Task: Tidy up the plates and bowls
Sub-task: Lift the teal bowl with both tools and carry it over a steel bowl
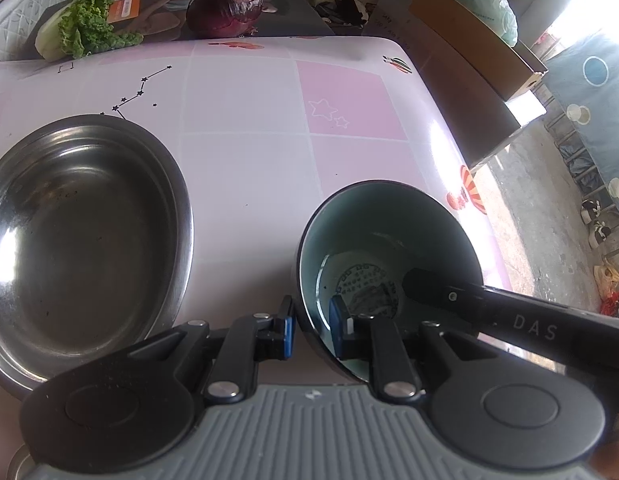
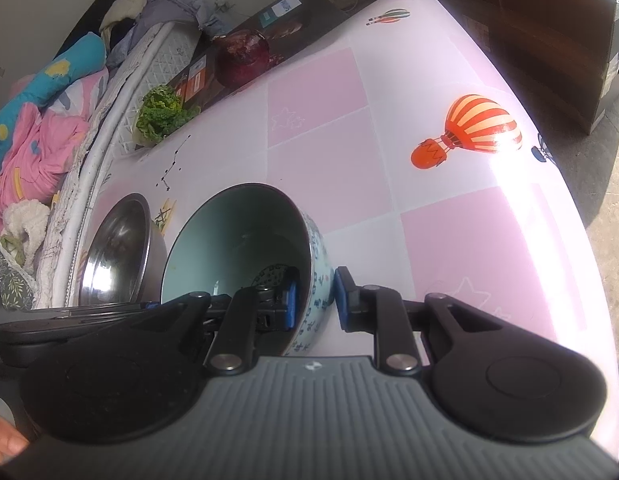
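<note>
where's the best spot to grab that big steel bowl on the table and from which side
Grip the steel bowl by its rim, one finger inside and one outside the wall, coming down from above on the side toward the camera. It sits upright and open, too wide to span, and its thin rolled lip is the only edge that fits narrow jaws. The ceramic bowl crowds its right side.

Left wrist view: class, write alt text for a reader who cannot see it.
The left tool is clamped on the near rim of a teal-lined ceramic bowl, with the right tool's finger reaching inside from the right. An empty steel basin sits to the left on the pink checked tablecloth; lettuce and a red cabbage lie at the far edge.
</note>
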`<state>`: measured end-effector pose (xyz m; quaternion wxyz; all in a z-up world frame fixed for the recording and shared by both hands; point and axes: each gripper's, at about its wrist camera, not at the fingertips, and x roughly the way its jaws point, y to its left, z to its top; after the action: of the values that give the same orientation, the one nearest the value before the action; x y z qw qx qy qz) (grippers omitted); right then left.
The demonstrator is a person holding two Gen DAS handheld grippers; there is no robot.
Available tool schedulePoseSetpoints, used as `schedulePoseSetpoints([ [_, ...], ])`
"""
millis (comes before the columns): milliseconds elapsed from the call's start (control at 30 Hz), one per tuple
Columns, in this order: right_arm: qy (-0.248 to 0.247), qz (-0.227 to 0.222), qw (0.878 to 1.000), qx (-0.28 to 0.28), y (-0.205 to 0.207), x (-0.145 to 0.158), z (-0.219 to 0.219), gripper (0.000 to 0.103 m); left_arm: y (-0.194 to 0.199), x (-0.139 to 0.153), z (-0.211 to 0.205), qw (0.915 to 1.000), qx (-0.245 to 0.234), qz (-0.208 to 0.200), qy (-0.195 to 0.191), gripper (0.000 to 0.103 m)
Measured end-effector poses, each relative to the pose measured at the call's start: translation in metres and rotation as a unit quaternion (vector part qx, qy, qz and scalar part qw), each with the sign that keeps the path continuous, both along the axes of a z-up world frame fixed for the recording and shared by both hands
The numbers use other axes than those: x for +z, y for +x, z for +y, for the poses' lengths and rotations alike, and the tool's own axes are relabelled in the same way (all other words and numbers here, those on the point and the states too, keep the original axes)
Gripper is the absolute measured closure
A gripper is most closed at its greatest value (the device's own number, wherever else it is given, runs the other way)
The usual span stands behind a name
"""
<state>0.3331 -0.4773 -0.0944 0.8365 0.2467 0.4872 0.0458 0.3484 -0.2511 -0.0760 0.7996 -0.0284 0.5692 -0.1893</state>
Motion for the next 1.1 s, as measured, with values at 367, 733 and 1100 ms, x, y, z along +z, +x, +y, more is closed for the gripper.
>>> schedulePoseSetpoints([
  [367,-0.004,-0.002,1.000,0.003,0.002,0.004,0.004,0.084,-0.001,0.003,0.002,1.0000,0.001,-0.002,0.000,0.084],
  [733,-0.006,-0.008,1.000,0.004,0.003,0.012,0.004,0.084,-0.004,0.010,0.006,0.9999,0.003,-0.010,-0.006,0.084],
  [1100,-0.008,-0.015,1.000,0.007,0.000,0.031,0.005,0.084,-0.006,0.025,0.014,0.9996,0.009,-0.018,-0.018,0.084],
])
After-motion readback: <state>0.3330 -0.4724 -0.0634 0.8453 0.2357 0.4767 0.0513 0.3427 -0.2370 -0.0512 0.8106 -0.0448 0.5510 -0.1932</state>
